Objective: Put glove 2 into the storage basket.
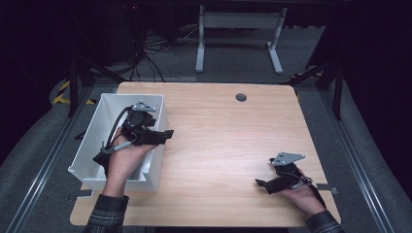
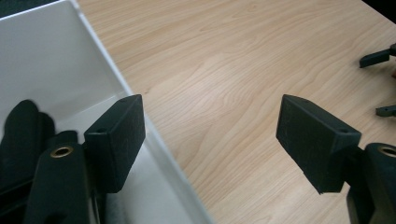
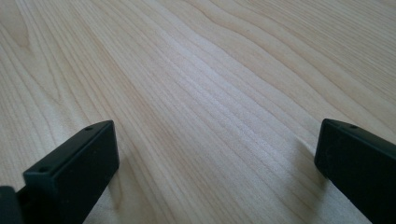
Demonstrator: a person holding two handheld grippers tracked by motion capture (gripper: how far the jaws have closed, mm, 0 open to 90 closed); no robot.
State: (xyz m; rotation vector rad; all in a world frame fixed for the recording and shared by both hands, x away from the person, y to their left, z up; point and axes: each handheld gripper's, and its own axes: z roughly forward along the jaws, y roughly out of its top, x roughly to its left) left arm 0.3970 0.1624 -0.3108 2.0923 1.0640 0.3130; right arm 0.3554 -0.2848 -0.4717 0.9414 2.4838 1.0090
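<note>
My left tool (image 1: 163, 134) hung over white bin's (image 1: 92, 126) right wall, jaws apart, empty. Dark item (image 2: 21, 126) lay inside bin. Right tool (image 1: 262, 184) rested near right counter (image 1: 218, 131) edge, jaws apart, empty. Nothing else left on counter; work looked nearly done.

High view above table (image 1: 228, 141) looking down; gripper views close, low; both share its wood

Overhead light bright on table (image 1: 233, 141); surroundings far and at sides nearly black. High view soft, low detail. Gripper views: near jaws blurred, pale sheen on wood, faint shadows.
</note>
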